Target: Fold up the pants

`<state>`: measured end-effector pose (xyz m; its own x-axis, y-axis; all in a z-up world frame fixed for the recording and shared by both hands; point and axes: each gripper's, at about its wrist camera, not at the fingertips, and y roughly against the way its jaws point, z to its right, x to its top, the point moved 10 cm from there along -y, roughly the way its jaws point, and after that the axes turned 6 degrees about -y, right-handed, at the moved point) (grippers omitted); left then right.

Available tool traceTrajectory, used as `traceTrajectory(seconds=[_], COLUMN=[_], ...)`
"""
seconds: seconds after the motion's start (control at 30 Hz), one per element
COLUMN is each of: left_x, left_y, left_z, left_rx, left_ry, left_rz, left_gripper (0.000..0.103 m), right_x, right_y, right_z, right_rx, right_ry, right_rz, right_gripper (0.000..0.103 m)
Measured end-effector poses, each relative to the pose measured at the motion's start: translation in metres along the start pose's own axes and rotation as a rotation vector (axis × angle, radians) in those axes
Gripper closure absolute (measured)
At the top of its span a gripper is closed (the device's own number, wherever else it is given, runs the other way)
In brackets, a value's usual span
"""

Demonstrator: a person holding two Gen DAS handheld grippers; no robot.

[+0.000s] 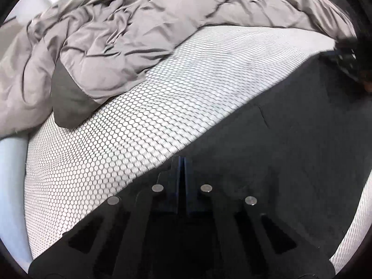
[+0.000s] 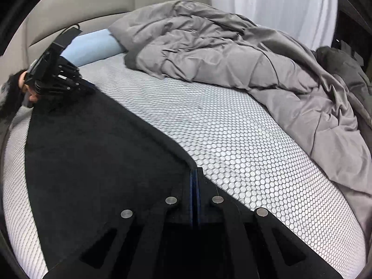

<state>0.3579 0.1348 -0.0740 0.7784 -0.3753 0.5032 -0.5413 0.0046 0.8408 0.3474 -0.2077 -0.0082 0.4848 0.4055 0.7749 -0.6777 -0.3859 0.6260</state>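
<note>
- Left wrist view: close over the pants [image 1: 290,144], looking down across the mattress [image 1: 144,121] toward the duvet [image 1: 130,34].
- Right wrist view: same bed from the opposite end, sharing pants [image 2: 93,144], mattress [image 2: 232,139], duvet [image 2: 232,53].

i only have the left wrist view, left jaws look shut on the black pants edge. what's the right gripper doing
Observer: The right gripper is shut on the pants edge too.
Operator: anything past the duvet on my left
Observer: A light blue pillow lies against the beige headboard.
Operator: how does my left gripper look from there
Observer: The left gripper sits at the pants' far end, a hand behind it.
</note>
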Motion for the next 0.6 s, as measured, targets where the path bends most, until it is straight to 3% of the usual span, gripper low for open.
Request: traceTrajectory(seconds=[0.17, 0.27, 0.3, 0.33, 0.43, 0.47, 0.5, 0.57, 0.6], left_x=[0.006, -0.001, -0.006, -0.010, -0.041, -0.058, -0.083, -0.122, -0.146], left_y=[-0.031, -0.019, -0.008, 0.003, 0.043, 0.057, 0.076, 0.100, 0.110], left_z=[-0.007, -0.011, -0.017, -0.026, -0.065, -0.076, -0.090, -0.103, -0.107], left_rx=[0.050, 0.028, 0.005, -0.015, -0.016, -0.015, -0.004, 0.029, 0.033], left_ry=[0.012, 0.040, 0.087, 0.139, 0.360, 0.438, 0.547, 0.694, 0.776], left_rz=[-0.061, -0.051, -0.034, -0.006, 0.081, 0.106, 0.144, 0.199, 0.219], left_gripper=[0.096, 0.095, 0.095, 0.094, 0.092, 0.078, 0.055, 0.033, 0.032], right_x=[-0.002, -0.013, -0.016, -0.019, -0.028, -0.034, -0.038, -0.051, -0.055], right_y=[-0.034, -0.041, -0.037, -0.032, -0.003, 0.012, 0.022, 0.048, 0.057], right_z=[0.015, 0.025, 0.030, 0.038, 0.064, 0.073, 0.079, 0.090, 0.092], right_rx=[-0.105, -0.192, -0.218, -0.259, -0.315, -0.306, -0.297, -0.291, -0.292], right_ry=[-0.024, -0.017, -0.026, -0.055, -0.202, -0.288, -0.340, -0.462, -0.497], right_rz=[-0.065, -0.126, -0.131, -0.136, -0.116, -0.094, -0.077, -0.023, -0.005], right_gripper=[0.099, 0.068, 0.046, 0.031, 0.026, 0.024, 0.017, 0.010, 0.010])
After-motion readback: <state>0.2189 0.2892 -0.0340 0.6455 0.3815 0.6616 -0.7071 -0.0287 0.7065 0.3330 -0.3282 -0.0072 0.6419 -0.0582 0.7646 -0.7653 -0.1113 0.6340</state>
